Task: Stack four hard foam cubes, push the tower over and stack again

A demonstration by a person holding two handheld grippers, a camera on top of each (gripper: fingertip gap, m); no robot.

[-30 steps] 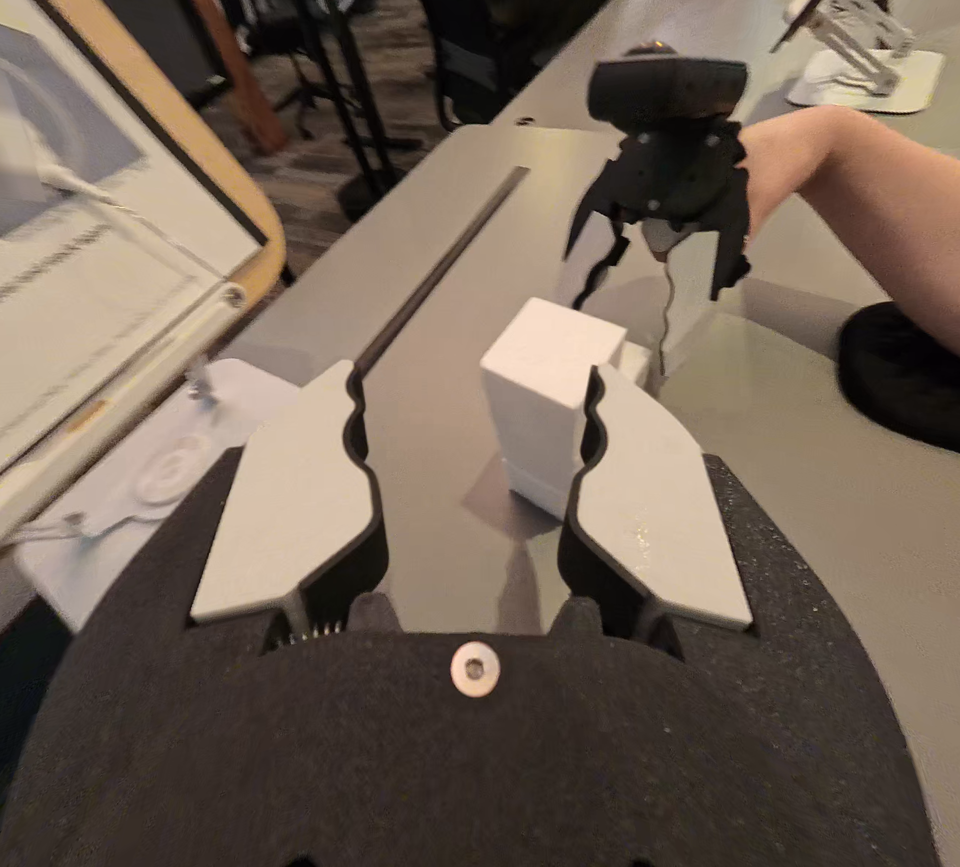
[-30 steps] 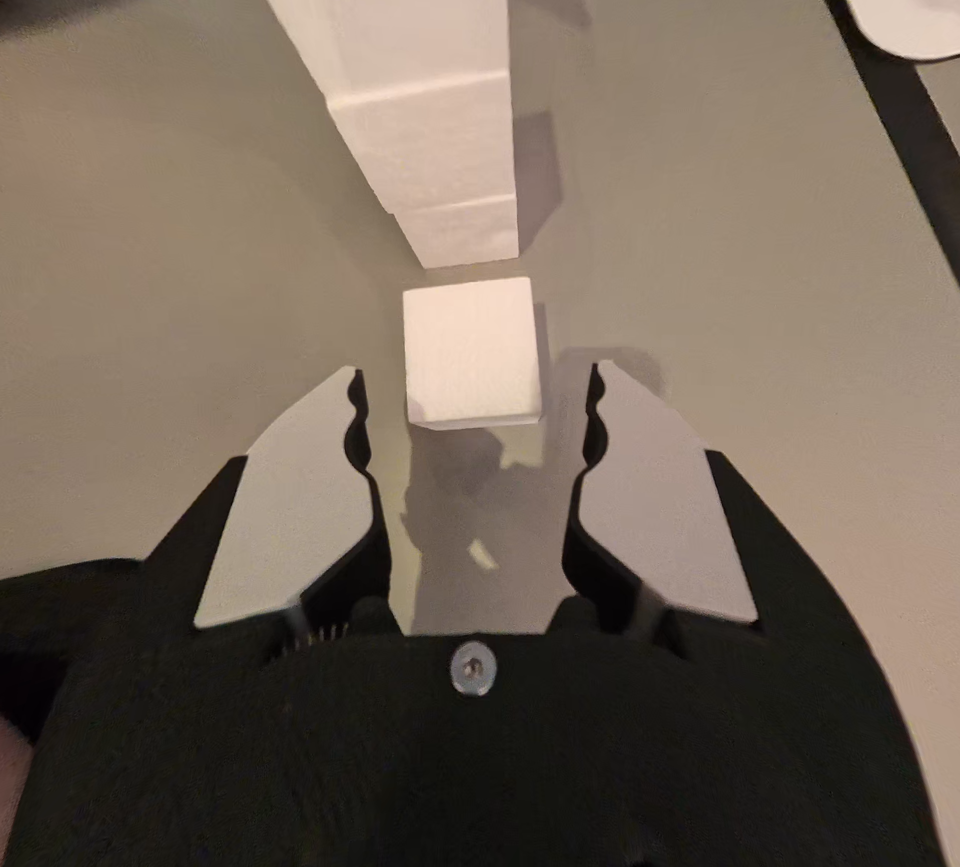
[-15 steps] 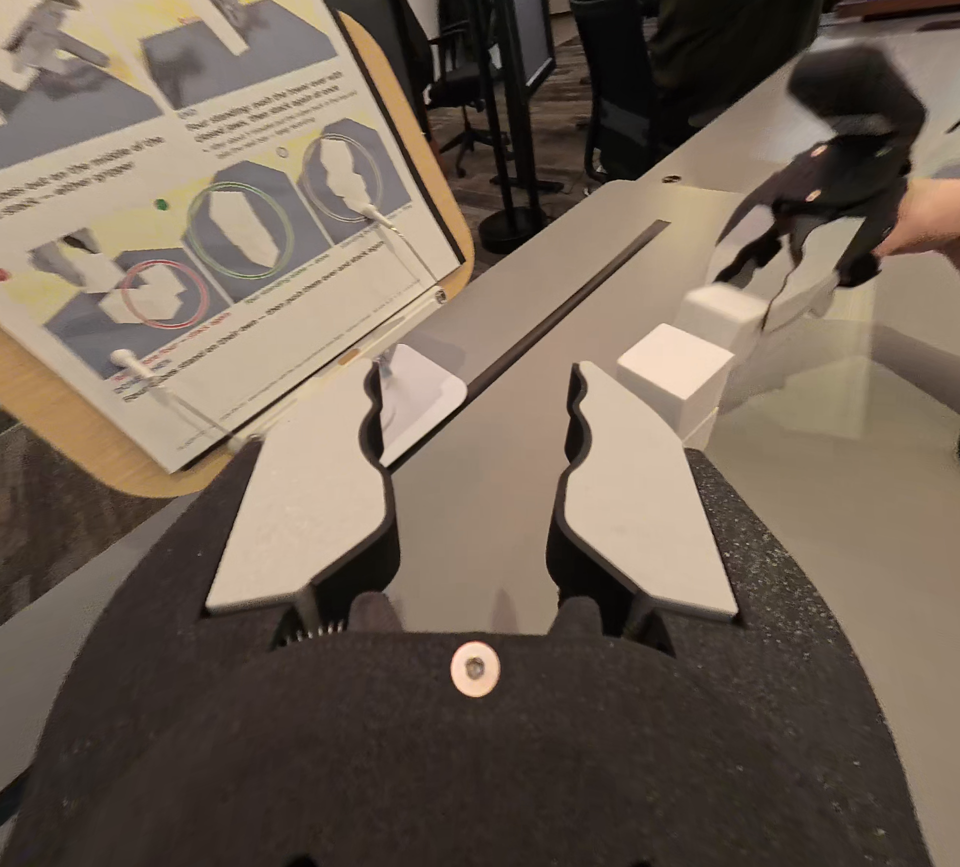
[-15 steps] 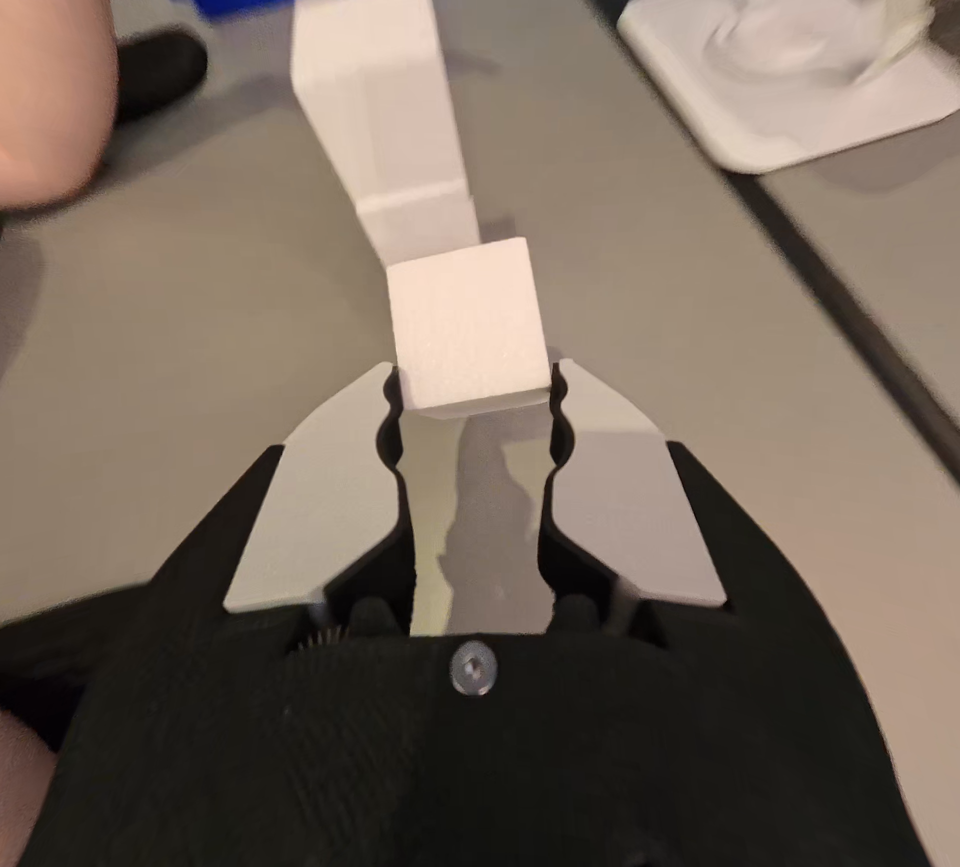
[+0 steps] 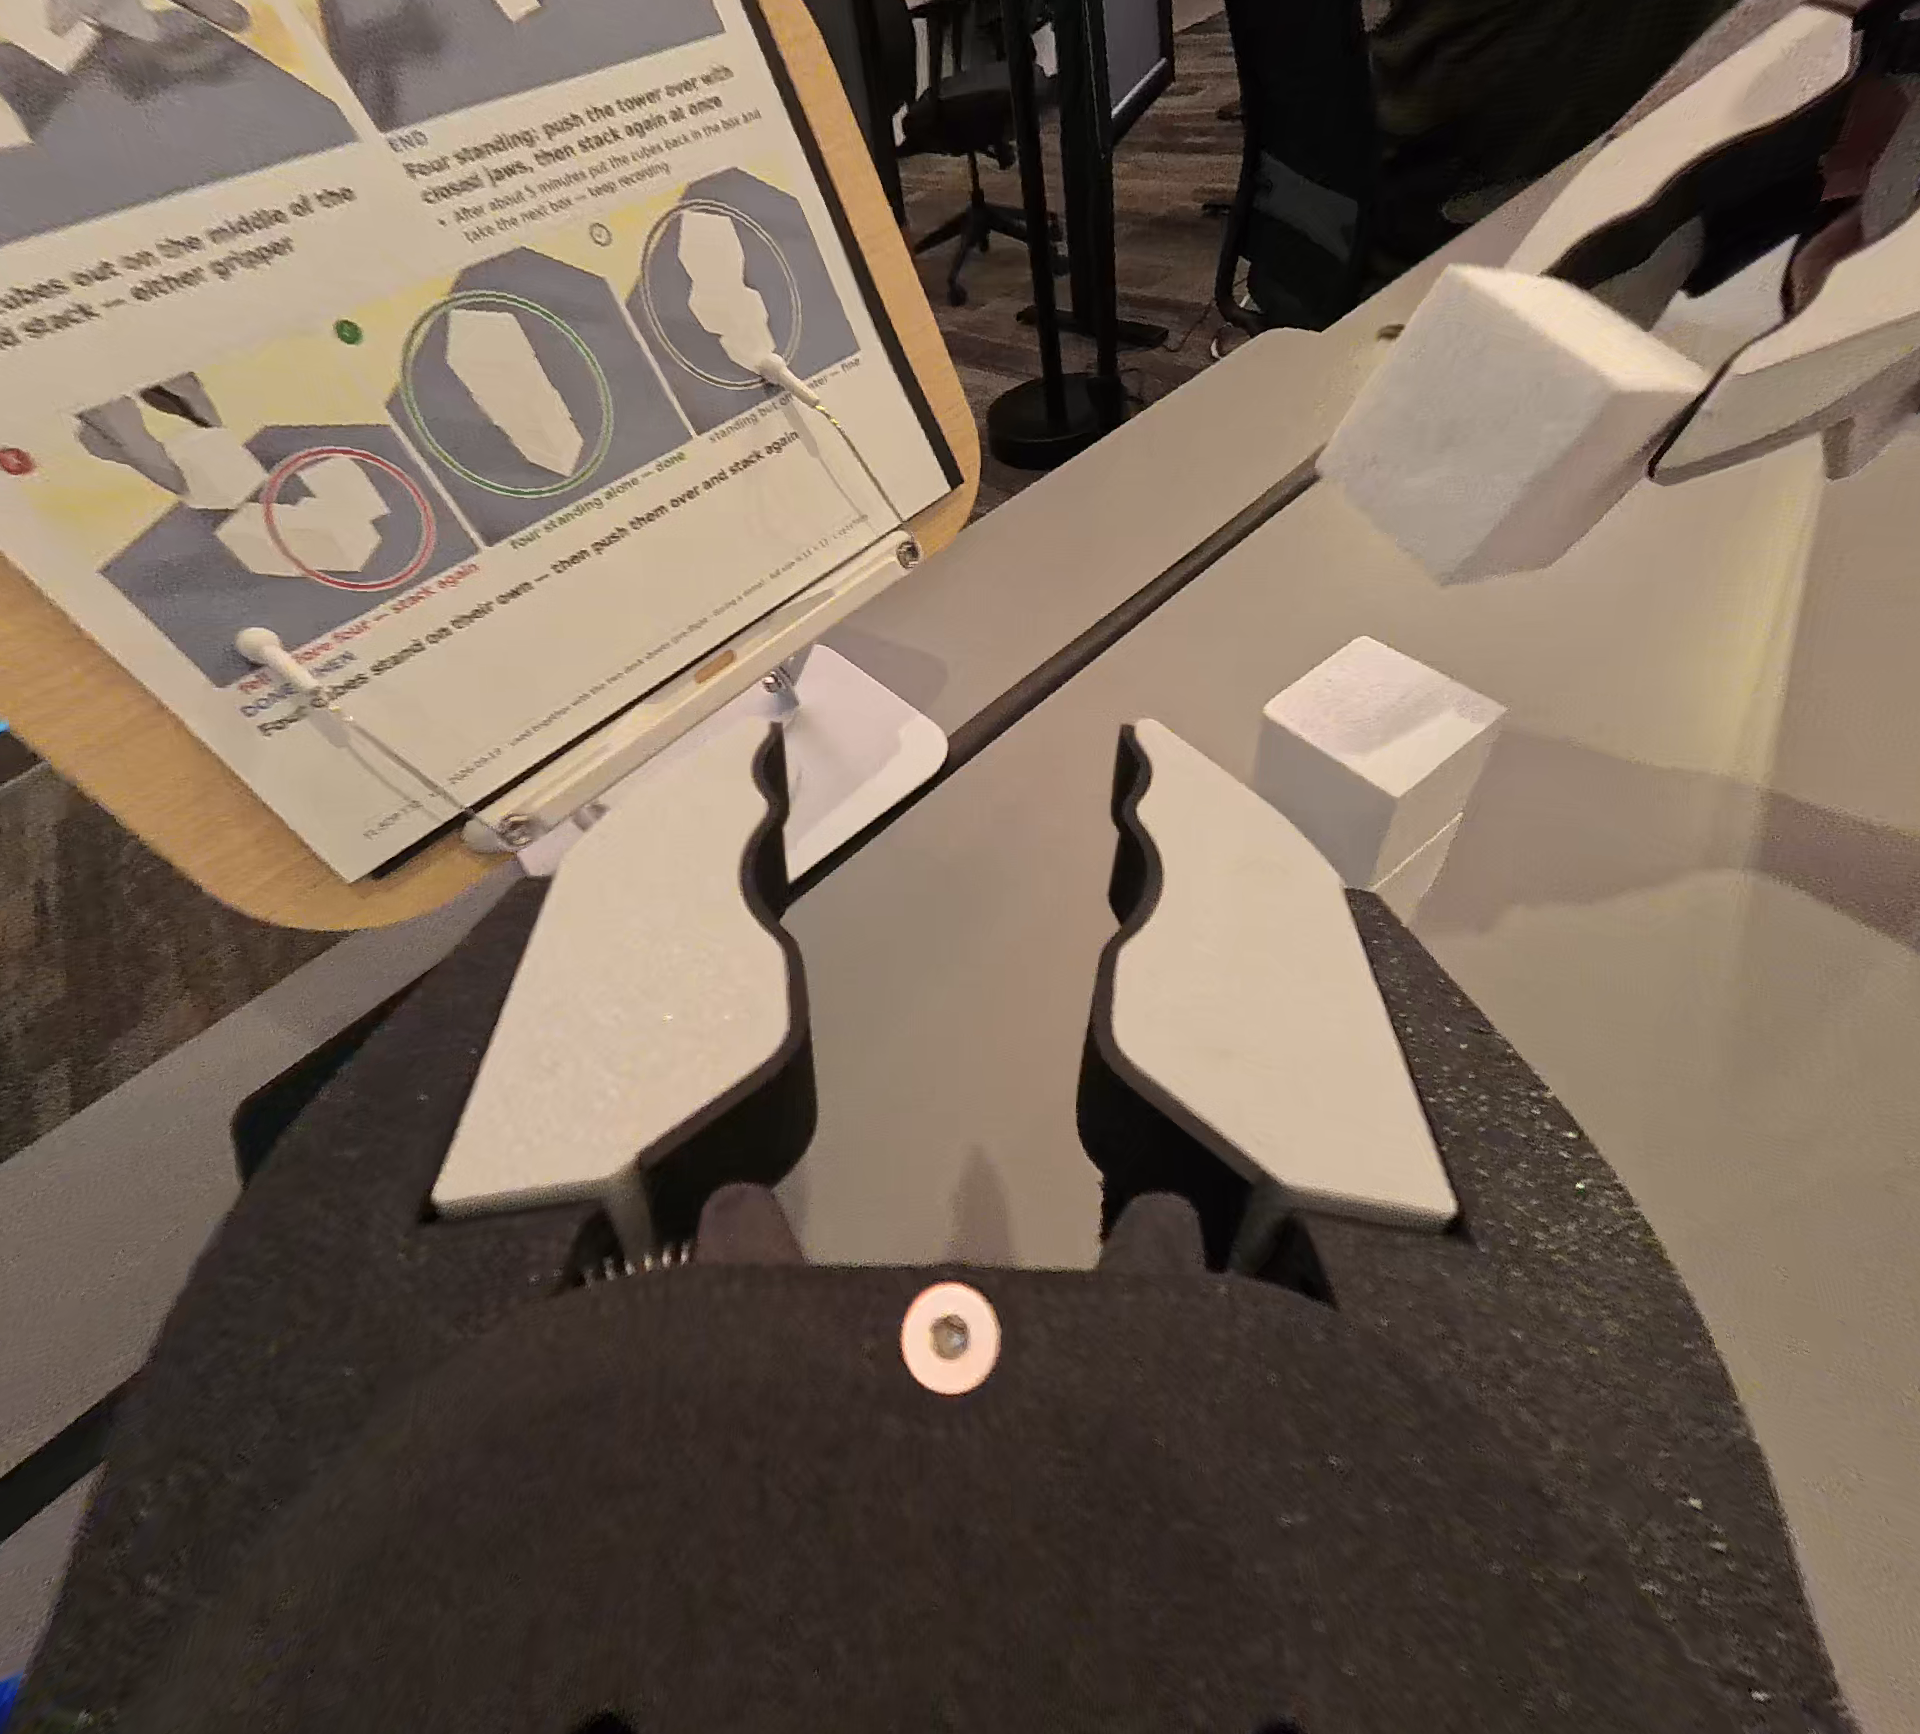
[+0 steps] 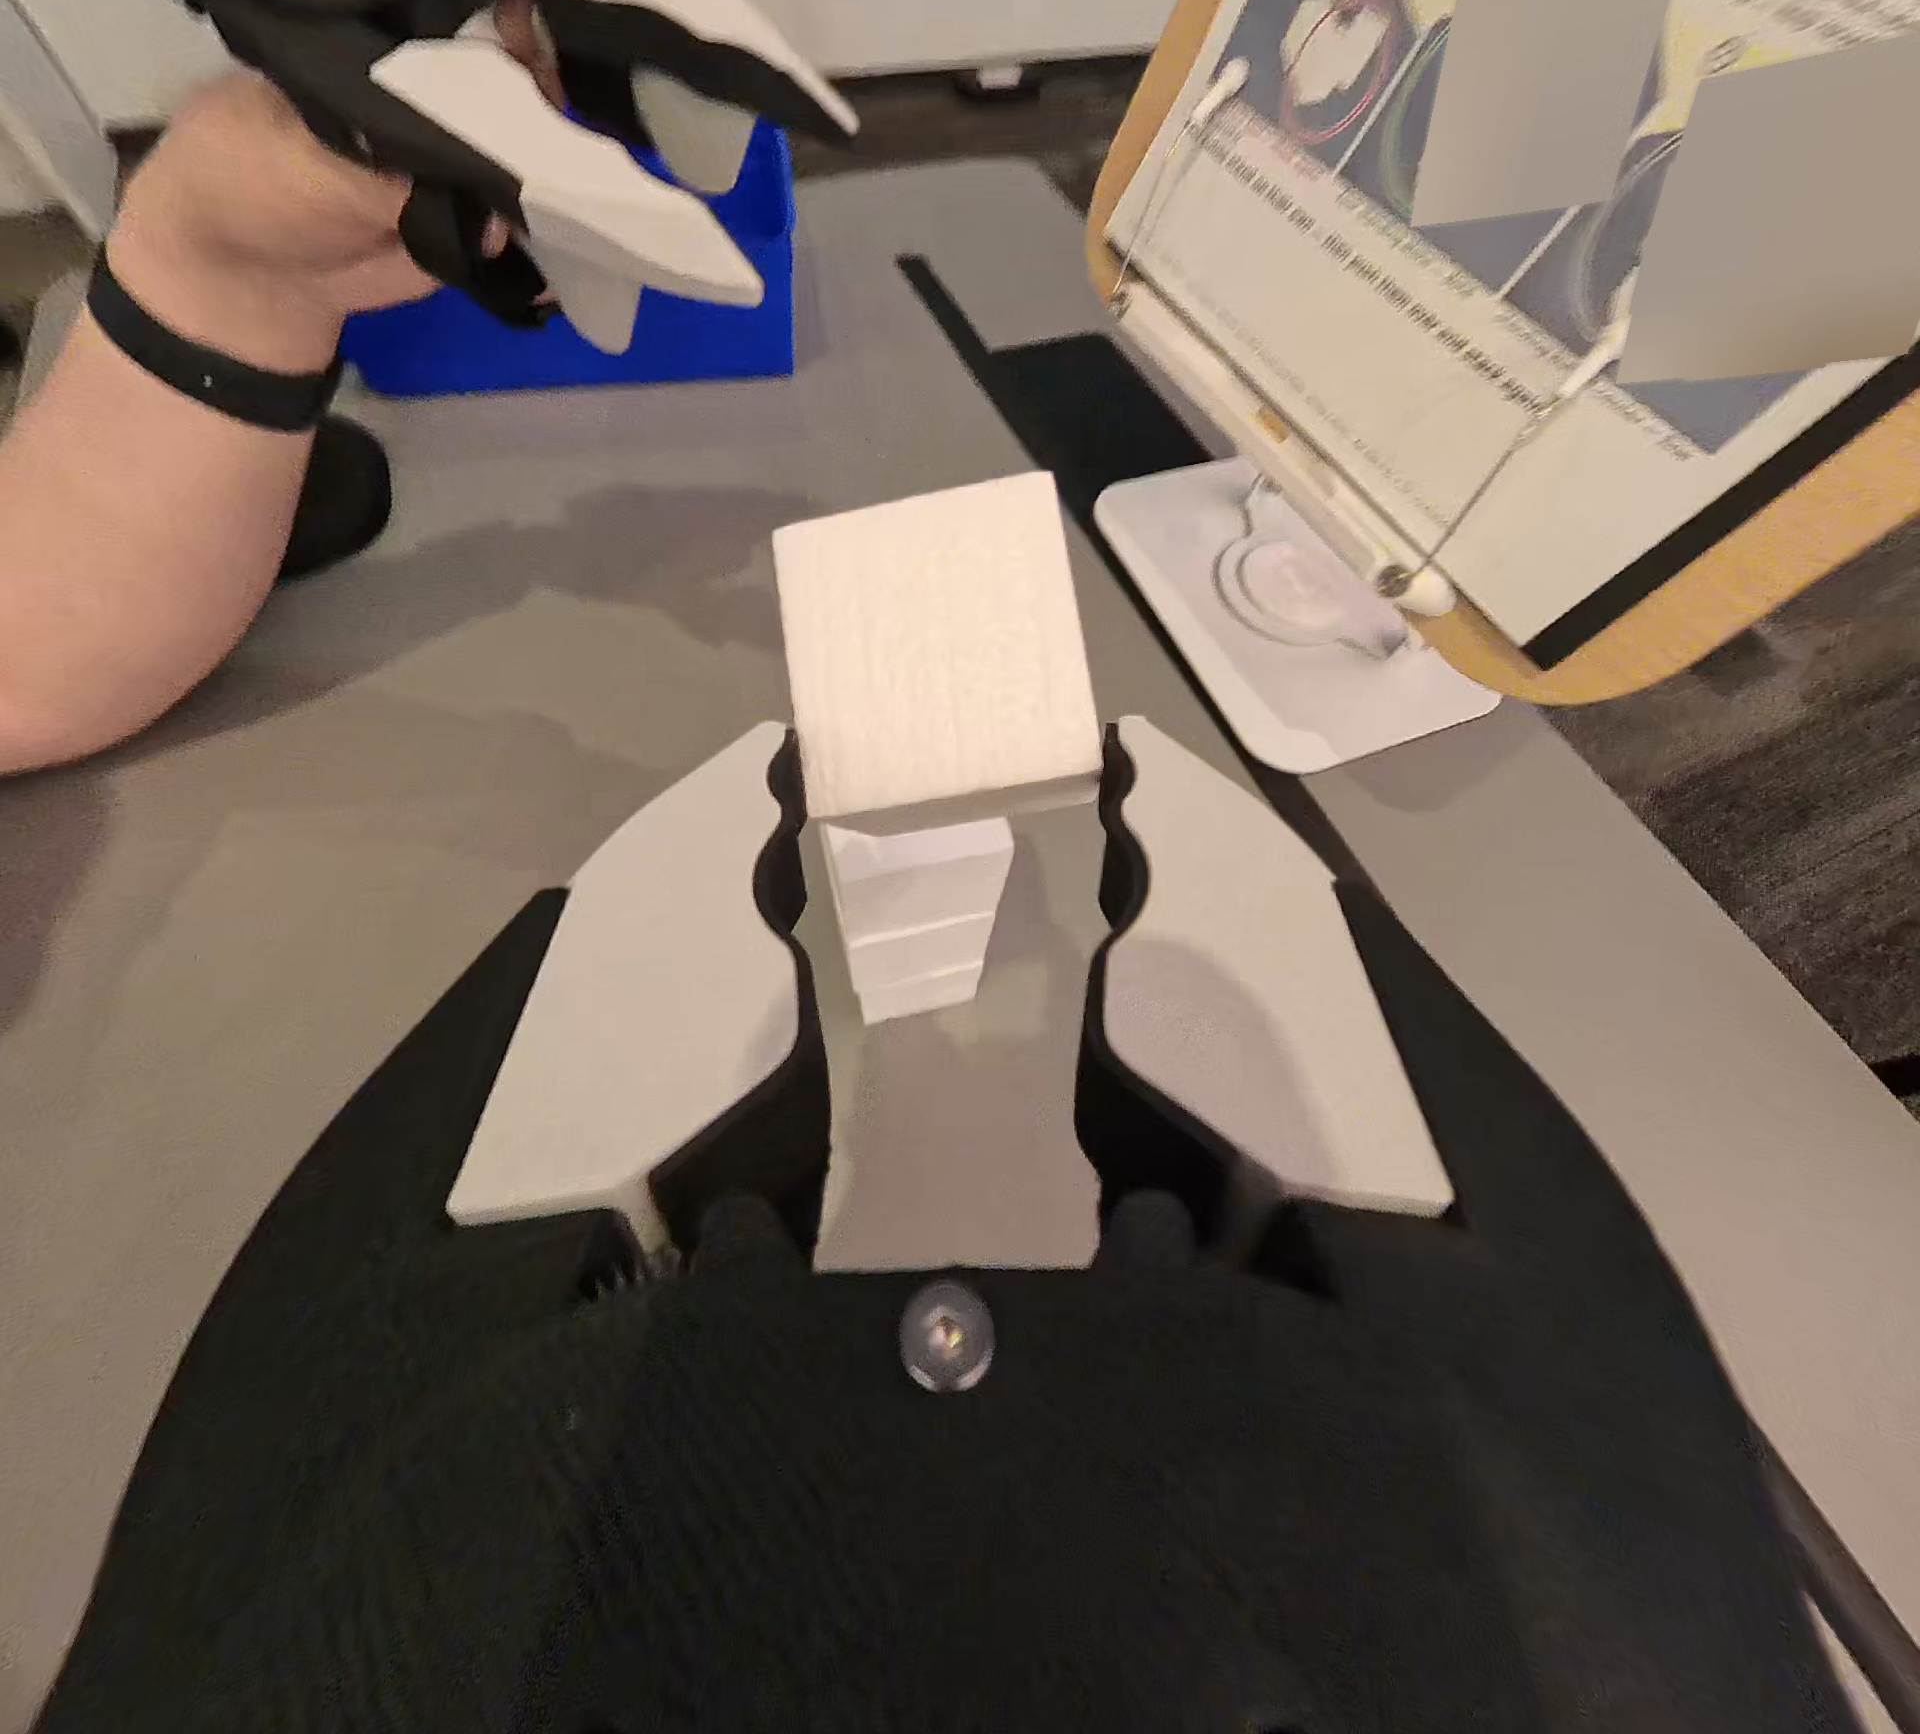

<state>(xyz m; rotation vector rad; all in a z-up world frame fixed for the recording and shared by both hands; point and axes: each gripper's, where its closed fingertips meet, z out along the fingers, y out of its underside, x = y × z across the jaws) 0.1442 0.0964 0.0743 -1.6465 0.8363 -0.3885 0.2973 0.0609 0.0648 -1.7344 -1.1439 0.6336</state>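
Note:
A stack of white foam cubes (image 6: 920, 926) stands on the grey table (image 6: 312, 957); three layers show. My right gripper (image 6: 951, 739) is shut on a fourth white cube (image 6: 935, 645) and holds it in the air just above the stack. In the left wrist view the stack top (image 5: 1371, 770) sits right of my left gripper (image 5: 951, 749), which is open and empty. The held cube (image 5: 1496, 427) hangs tilted above the stack in the right gripper (image 5: 1600, 365). The left gripper (image 6: 800, 209) also shows raised at the far left of the right wrist view.
An instruction board (image 5: 416, 334) on a white stand (image 6: 1299, 624) stands beside the stack. A blue bin (image 6: 582, 334) and a black pad (image 6: 332, 489) lie at the far side. A person's forearm with a black wristband (image 6: 208, 375) reaches in. Chairs and a seated person are beyond the table.
My right gripper closed on the loose cube beside the stack and lifted it above the stack. My left gripper moved up and away from the stack, still open.

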